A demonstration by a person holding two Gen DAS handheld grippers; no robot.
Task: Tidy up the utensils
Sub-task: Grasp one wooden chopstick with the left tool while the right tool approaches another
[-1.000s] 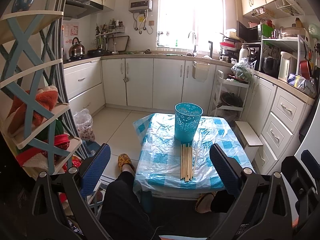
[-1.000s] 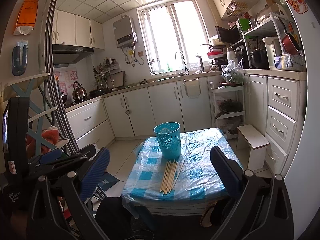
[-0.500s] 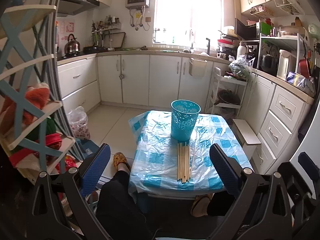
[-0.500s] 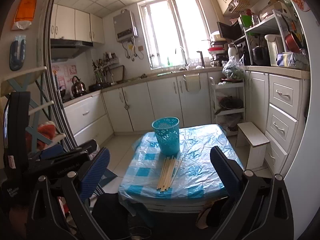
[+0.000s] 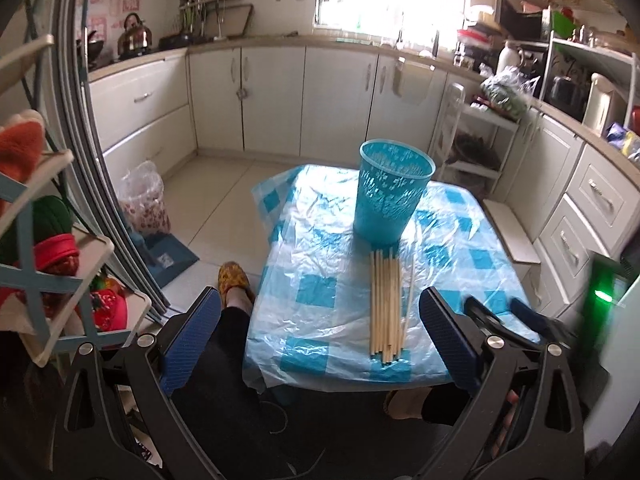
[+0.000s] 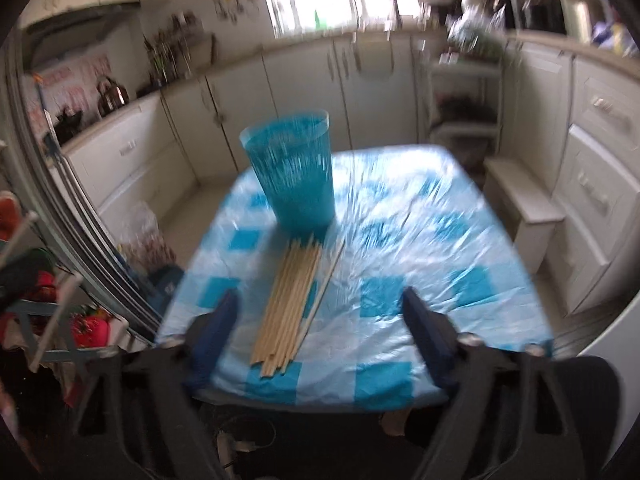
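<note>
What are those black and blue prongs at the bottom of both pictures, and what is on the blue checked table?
Each pair of prongs is a hand-held gripper that a person carries, with a camera looking forward along its fingers. One picture comes from the left hand-held gripper, open and empty; the other from the right hand-held gripper, whose jaws are closing with nothing between them yet. On the table stands a blue perforated basket, upright. In front of it lies a bundle of wooden chopsticks, one stick slightly apart. Nothing is held.

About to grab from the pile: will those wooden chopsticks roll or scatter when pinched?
Probably yes: the chopsticks lie loose, side by side on slick, wrinkled plastic sheeting. Thin and stiff, they should slide easily; a pinch may catch several.
</note>
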